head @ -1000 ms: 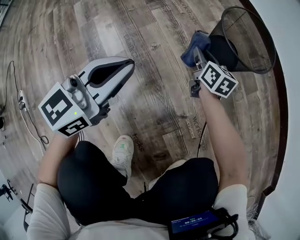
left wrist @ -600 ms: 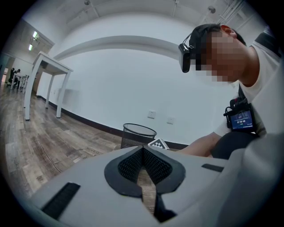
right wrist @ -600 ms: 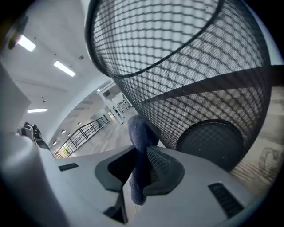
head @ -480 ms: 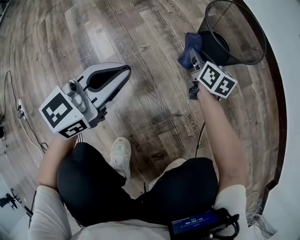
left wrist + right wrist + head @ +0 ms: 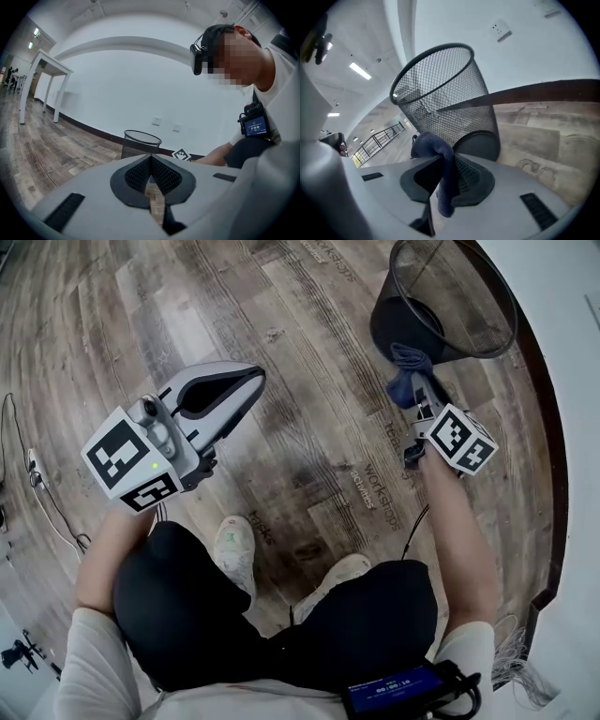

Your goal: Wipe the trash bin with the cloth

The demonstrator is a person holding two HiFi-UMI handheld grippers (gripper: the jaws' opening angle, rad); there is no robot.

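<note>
A black wire-mesh trash bin (image 5: 441, 306) stands on the wood floor at the upper right, by the wall. It fills the right gripper view (image 5: 445, 103), close ahead. My right gripper (image 5: 412, 381) is shut on a dark blue cloth (image 5: 406, 379), which bunches over the jaws (image 5: 438, 161) and sits against the bin's lower wall near its solid base. My left gripper (image 5: 230, 395) hangs over the floor to the left, away from the bin, its jaws shut with nothing between them. The bin (image 5: 140, 145) shows small beyond its tips.
The person's legs and shoes (image 5: 234, 549) are below the grippers. A white wall with a dark skirting (image 5: 548, 456) runs along the right. Cables (image 5: 47, 493) lie on the floor at the far left. A white table (image 5: 42, 84) stands far off.
My right gripper has dropped with the cloth from beside the bin's rim to its lower wall near the base. The left gripper has barely moved.
</note>
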